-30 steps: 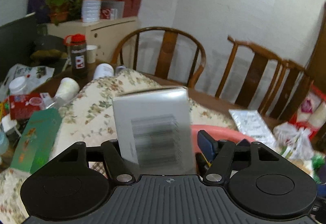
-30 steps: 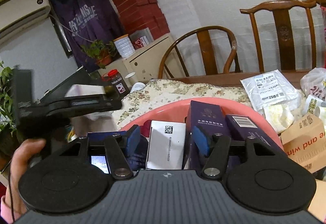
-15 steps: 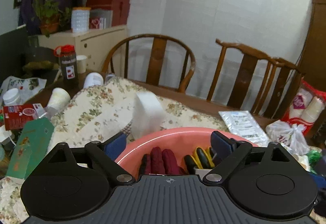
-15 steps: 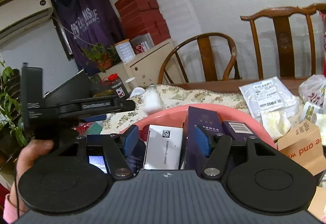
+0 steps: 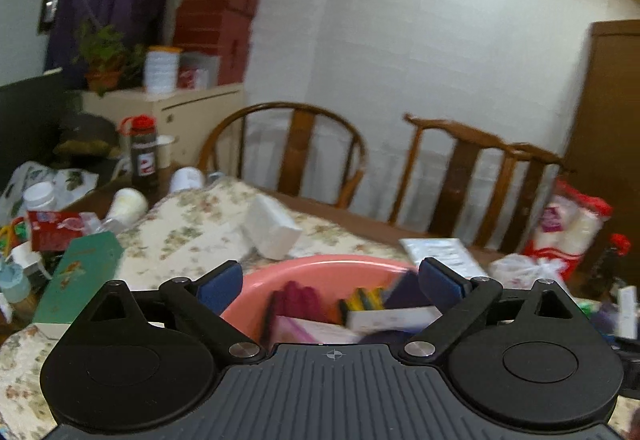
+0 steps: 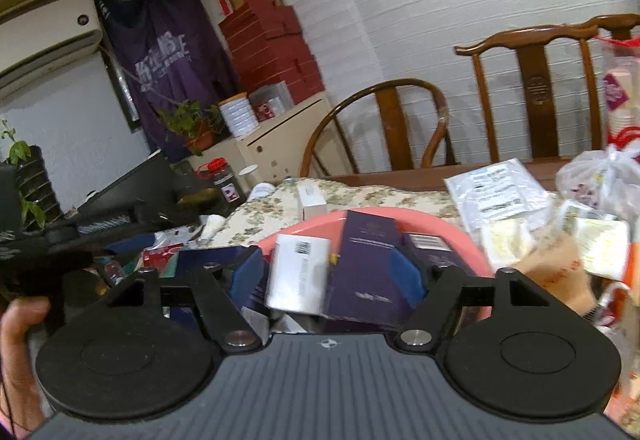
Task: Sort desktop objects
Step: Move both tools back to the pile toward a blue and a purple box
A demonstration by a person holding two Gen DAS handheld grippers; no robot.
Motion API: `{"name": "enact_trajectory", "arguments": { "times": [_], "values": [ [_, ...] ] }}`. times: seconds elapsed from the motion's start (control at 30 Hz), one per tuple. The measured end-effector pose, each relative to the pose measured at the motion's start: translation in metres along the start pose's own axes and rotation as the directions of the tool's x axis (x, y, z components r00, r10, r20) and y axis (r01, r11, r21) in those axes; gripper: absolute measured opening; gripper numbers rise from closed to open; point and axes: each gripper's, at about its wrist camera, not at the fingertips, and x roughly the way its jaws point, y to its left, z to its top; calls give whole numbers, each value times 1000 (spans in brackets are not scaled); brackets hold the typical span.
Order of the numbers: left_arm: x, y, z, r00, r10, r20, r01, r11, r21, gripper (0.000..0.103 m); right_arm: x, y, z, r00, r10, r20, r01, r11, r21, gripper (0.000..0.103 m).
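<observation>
A pink basin (image 5: 320, 270) sits on the floral cloth (image 5: 192, 228) and holds boxes, red gloves and other items. A white box (image 5: 271, 230) lies on the cloth just behind the basin; it also shows in the right wrist view (image 6: 311, 199). My left gripper (image 5: 330, 282) is open and empty above the basin's near rim. My right gripper (image 6: 327, 278) is open over the basin (image 6: 460, 236), with a white barcode box (image 6: 298, 272) and a dark purple box (image 6: 366, 264) between its fingers, not gripped.
A green box (image 5: 80, 276), cups, a red-capped jar (image 5: 144, 155) and small packets crowd the left of the table. White mail bags (image 6: 496, 191) and a brown bag (image 6: 556, 264) lie right of the basin. Wooden chairs (image 5: 288, 151) stand behind the table.
My left gripper opened and let go of the white box, which now lies on the cloth behind the basin. The left gripper pulled back. The right gripper stayed open over the basin.
</observation>
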Motion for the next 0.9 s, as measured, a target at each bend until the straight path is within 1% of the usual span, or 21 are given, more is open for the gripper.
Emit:
{"name": "enact_trajectory", "arguments": {
  "times": [0.13, 0.2, 0.3, 0.37, 0.4, 0.43, 0.53, 0.57, 0.73, 0.77, 0.83, 0.9],
  "values": [
    [-20, -43, -12, 998, -65, 28, 63, 997, 50, 103, -25, -20, -9, 999, -53, 3, 53, 999, 8, 77],
    [-28, -70, -21, 992, -125, 27, 123, 989, 80, 103, -44, -32, -14, 995, -100, 8, 100, 995, 8, 77],
    [-36, -116, -41, 973, -233, -9, 232, 963, 136, 103, -77, -53, -22, 982, -190, 10, 189, 982, 6, 77],
    [-38, -147, -56, 957, -286, -43, 289, 941, 177, 103, -101, -70, -28, 968, -250, 8, 250, 968, 17, 81],
    [-39, -165, -66, 947, -316, -58, 321, 925, 202, 103, -114, -80, -31, 960, -280, 7, 279, 960, 25, 81],
    [-40, -180, -75, 941, -331, -73, 339, 914, 222, 103, -124, -87, -35, 952, -305, 5, 305, 952, 30, 81],
    [-39, -222, -105, 928, -357, -109, 373, 887, 274, 103, -158, -113, -49, 923, -385, -2, 384, 922, 49, 81],
    [-37, -234, -114, 923, -364, -122, 384, 879, 282, 103, -171, -123, -55, 910, -414, -4, 414, 909, 60, 81],
    [-36, -294, -167, 901, -388, -195, 433, 839, 331, 103, -228, -165, -76, 864, -503, -5, 499, 858, 124, 82],
    [-35, -306, -178, 896, -392, -208, 442, 829, 343, 103, -242, -175, -79, 849, -528, -4, 523, 840, 142, 85],
    [-33, -327, -194, 890, -393, -231, 453, 815, 362, 103, -263, -191, -84, 827, -562, -3, 555, 816, 159, 85],
    [-31, -349, -212, 878, -402, -261, 476, 796, 375, 103, -283, -205, -91, 799, -601, -6, 594, 789, 154, 85]
  ]
}}
